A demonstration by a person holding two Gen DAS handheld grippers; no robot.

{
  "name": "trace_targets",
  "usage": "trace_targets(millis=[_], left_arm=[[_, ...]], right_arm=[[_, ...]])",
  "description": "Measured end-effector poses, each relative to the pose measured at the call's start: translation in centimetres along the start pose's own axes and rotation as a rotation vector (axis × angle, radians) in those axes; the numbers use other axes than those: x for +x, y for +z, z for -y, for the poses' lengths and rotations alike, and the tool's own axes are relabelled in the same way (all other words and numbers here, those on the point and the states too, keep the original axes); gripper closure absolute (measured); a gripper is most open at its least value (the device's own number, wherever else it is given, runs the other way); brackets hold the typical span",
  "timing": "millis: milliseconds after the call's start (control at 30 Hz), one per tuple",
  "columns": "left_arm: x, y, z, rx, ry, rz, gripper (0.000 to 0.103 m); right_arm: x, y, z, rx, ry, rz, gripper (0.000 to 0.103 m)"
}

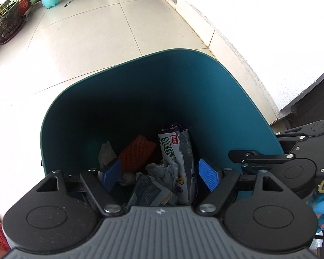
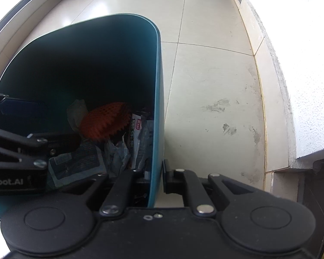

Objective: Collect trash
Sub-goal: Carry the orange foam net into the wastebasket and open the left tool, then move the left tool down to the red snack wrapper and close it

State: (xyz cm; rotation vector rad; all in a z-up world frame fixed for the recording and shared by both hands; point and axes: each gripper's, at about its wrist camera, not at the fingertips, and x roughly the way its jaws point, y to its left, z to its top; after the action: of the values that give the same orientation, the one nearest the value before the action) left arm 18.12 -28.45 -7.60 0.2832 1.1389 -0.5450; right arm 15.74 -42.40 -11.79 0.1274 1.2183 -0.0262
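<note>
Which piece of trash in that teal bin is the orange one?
The orange foam mesh sleeve, lying near the middle of the teal plastic bin. The white printed snack wrapper, dark flat packet and crumpled tissue around it are white, grey or dark.

Trash bin on tiled floor, wall to right; snack wrapper, foam net, crumpled paper inside.

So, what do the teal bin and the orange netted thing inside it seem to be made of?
The teal bin looks like moulded plastic with a matte finish: a thin, even wall, rounded corners and only a soft sheen. The orange netted thing is probably foam mesh, like a fruit sleeve: it has an open diamond pattern and looks thick and soft. I cannot confirm either by sight alone.
</note>
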Motion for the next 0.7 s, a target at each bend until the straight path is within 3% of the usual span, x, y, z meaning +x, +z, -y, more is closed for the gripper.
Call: trace_targets(millis=[267,433,700], left_arm=[[-4.3,-0.3,-2.9,-0.048,0.002,0.1,0.024],[-6.7,-0.5,-7.4,-0.125,0.042,0.169,0.024],[-6.9,-0.3,-16.4,-0.289,0.112,0.19,0.023]], right_arm=[[0.0,0.0,-0.1,0.006,-0.006,-0.006,0.096],[0.0,0.1,-0.2,0.016,-0.006,-0.01,0.095],[-0.1,0.1,-0.1,0.038,-0.002,-0.016,0.095]])
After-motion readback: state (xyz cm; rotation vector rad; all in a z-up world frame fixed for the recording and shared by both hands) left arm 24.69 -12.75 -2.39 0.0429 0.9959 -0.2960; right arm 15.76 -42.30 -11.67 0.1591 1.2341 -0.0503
